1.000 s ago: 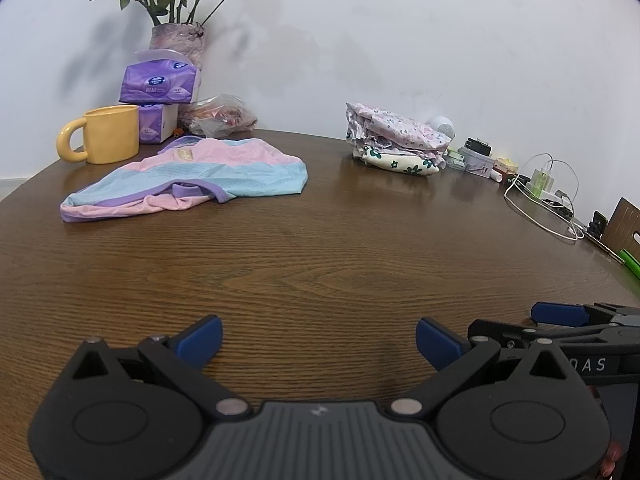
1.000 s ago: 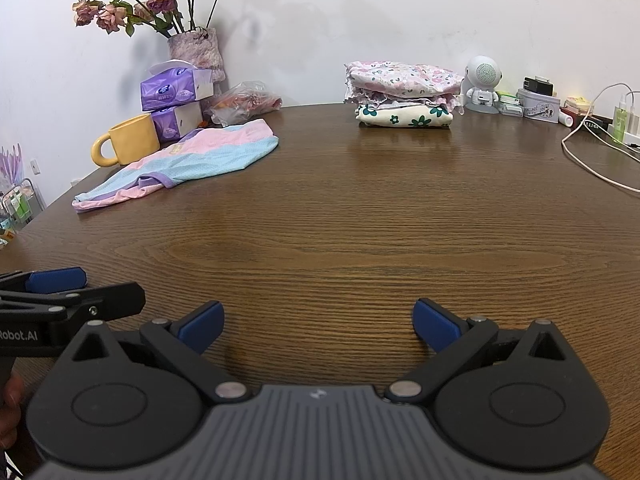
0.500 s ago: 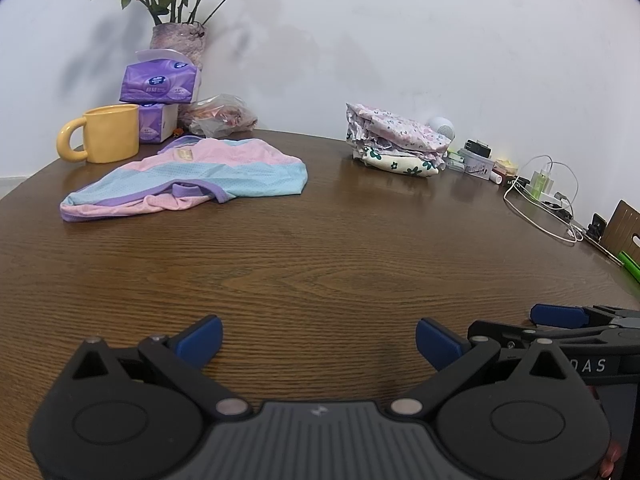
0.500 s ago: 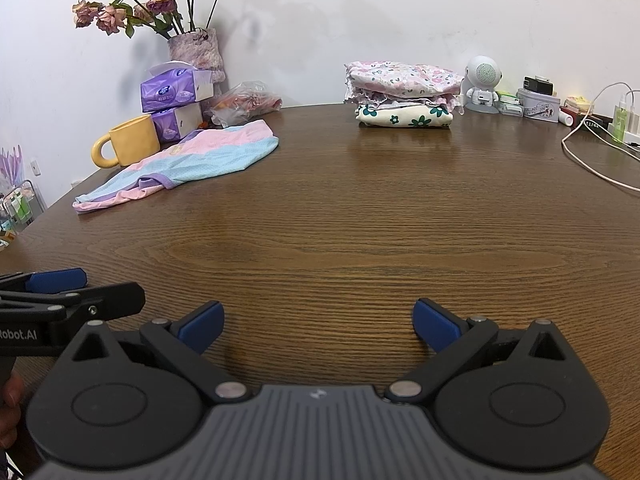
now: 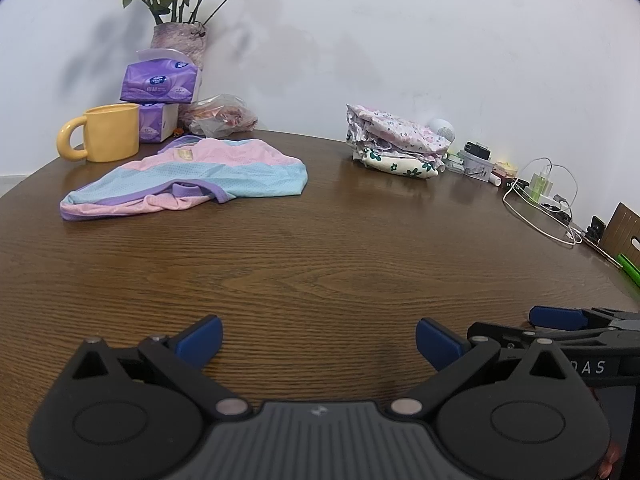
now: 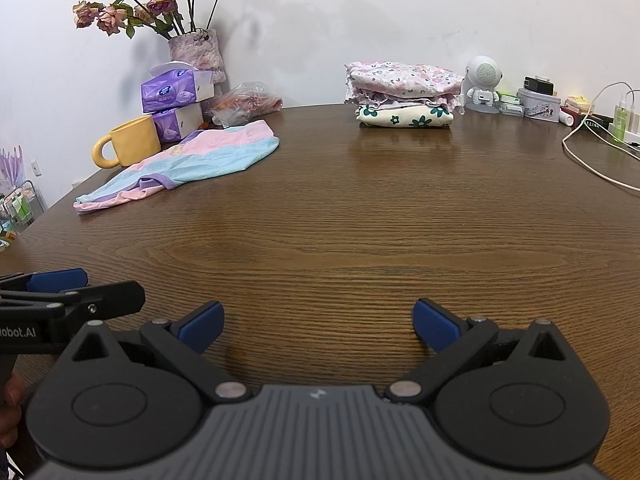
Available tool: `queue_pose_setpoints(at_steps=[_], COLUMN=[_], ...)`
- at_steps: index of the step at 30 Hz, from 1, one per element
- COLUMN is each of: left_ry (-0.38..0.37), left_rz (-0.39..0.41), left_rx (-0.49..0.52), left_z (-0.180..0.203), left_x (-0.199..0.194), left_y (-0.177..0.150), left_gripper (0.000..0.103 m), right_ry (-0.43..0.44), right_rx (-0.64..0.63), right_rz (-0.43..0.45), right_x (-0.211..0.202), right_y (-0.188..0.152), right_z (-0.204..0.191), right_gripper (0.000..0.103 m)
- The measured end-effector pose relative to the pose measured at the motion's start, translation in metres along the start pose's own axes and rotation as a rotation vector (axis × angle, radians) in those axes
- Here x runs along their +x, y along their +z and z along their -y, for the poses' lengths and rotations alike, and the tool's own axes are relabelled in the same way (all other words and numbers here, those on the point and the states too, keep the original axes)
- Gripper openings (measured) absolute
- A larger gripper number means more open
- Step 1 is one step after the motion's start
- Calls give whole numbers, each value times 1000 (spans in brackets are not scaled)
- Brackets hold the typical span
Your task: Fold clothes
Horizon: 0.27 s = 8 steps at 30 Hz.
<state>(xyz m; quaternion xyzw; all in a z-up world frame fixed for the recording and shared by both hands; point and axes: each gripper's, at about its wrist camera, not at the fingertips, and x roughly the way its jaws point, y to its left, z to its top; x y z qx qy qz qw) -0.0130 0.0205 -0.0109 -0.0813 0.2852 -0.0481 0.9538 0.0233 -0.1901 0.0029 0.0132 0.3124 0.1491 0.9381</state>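
Note:
A pink, light-blue and purple garment (image 5: 188, 182) (image 6: 184, 166) lies unfolded on the brown wooden table (image 5: 320, 264) at the far left. At the back stands a stack of folded floral clothes (image 5: 396, 148) (image 6: 404, 94). My left gripper (image 5: 319, 338) hovers open and empty over the near table edge, far from both. My right gripper (image 6: 316, 322) is likewise open and empty beside it. Each gripper's blue-padded fingers (image 5: 558, 318) (image 6: 60, 280) show at the edge of the other's view.
A yellow mug (image 5: 106, 138), purple tissue packs (image 5: 162, 82), a flower vase (image 5: 180, 42) and a plastic bag (image 5: 222, 116) crowd the back left. A small white robot figure (image 6: 482, 84), boxes and a charger with white cable (image 6: 592, 160) line the right back edge.

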Motion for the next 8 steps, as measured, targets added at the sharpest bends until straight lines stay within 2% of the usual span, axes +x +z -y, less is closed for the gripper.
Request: queue_pose_setpoints(at_steps=[8], left_ry=[3], left_rz=[-4], left_rx=[13], left_z=[2], left_x=[0], left_y=[0], left_gripper=[103], right_ry=[0], right_rx=[0], right_rz=[0], right_x=[0], right_y=[0], right_z=[0], right_gripper=[102])
